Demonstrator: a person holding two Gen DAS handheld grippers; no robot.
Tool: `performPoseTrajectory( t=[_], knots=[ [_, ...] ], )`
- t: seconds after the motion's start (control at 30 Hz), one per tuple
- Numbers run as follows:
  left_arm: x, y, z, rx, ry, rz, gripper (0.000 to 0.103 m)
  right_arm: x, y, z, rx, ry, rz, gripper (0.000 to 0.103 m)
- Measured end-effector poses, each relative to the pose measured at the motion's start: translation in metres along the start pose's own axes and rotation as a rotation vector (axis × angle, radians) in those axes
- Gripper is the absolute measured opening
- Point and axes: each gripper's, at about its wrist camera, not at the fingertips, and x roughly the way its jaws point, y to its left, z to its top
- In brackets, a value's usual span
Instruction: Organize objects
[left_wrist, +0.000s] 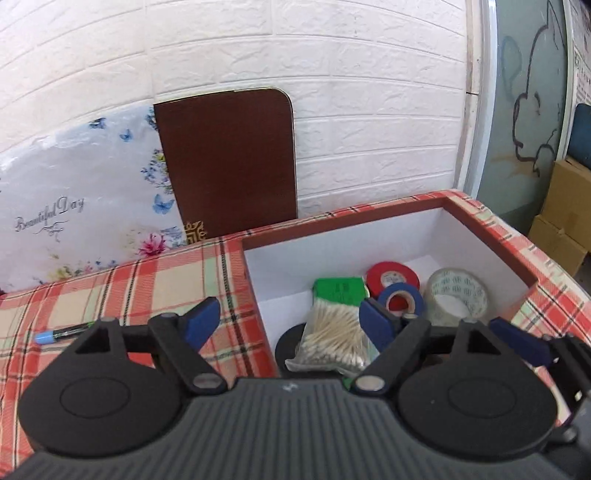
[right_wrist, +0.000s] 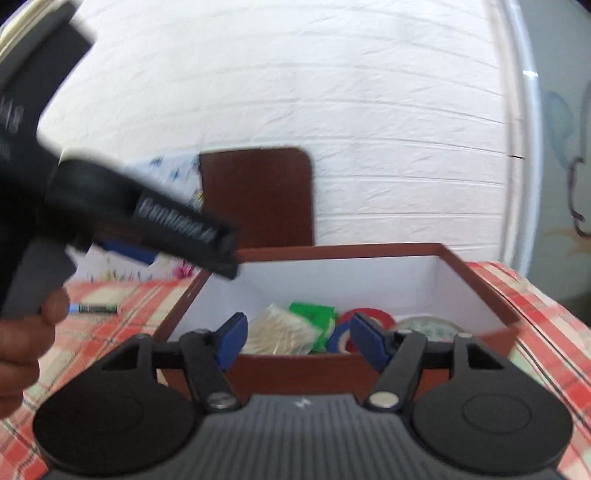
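A brown-rimmed box (left_wrist: 491, 236) with white walls stands on the plaid tablecloth. In it lie a bag of cotton swabs (left_wrist: 336, 339), a green packet (left_wrist: 338, 290), a red tape roll (left_wrist: 391, 275), a blue tape roll (left_wrist: 400, 301), a clear tape roll (left_wrist: 458, 295) and a black roll (left_wrist: 290, 343). My left gripper (left_wrist: 288, 325) is open and empty above the box's near left corner. My right gripper (right_wrist: 295, 341) is open and empty just in front of the box (right_wrist: 480, 284). A pen with a light-blue cap (left_wrist: 61, 332) lies on the cloth left of the box; it also shows in the right wrist view (right_wrist: 94, 307).
A brown board (left_wrist: 229, 162) and a floral bag (left_wrist: 85, 206) lean on the white brick wall behind the table. The other hand-held gripper's body (right_wrist: 110, 206) crosses the right wrist view at upper left, blurred. Cardboard boxes (left_wrist: 565, 210) stand beyond the table's right edge.
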Motion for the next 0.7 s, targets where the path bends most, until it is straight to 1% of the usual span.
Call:
performPoseTrajectory(
  t=[0.07,0.17,0.23,0.27,0.33,0.5,0.7],
  knots=[
    [-0.010,-0.004,-0.005,0.001,0.012,0.002,0.085,-0.015,-0.012,-0.002,0.098,-0.010,0.003,0.067],
    [-0.026,-0.010,-0.013,0.024,0.009,0.020,0.085,-0.029,-0.026,0.002,0.173,-0.006,-0.018,0.068],
    [-0.035,-0.015,-0.019,0.043,0.006,0.027,0.086,-0.042,-0.040,0.003,0.217,-0.022,-0.048,0.074],
    [-0.038,-0.016,-0.022,0.051,0.009,0.028,0.087,-0.045,-0.042,0.003,0.239,-0.029,-0.062,0.080],
    [-0.043,-0.016,-0.027,0.054,0.017,0.031,0.087,-0.059,-0.048,0.001,0.279,-0.035,-0.072,0.081],
    [-0.054,-0.014,-0.040,0.045,0.038,0.043,0.088,-0.076,-0.050,-0.007,0.333,-0.010,-0.052,0.081],
    [-0.065,-0.009,-0.051,0.016,0.039,0.067,0.090,-0.091,-0.043,-0.006,0.341,-0.003,-0.036,0.081]
  ],
)
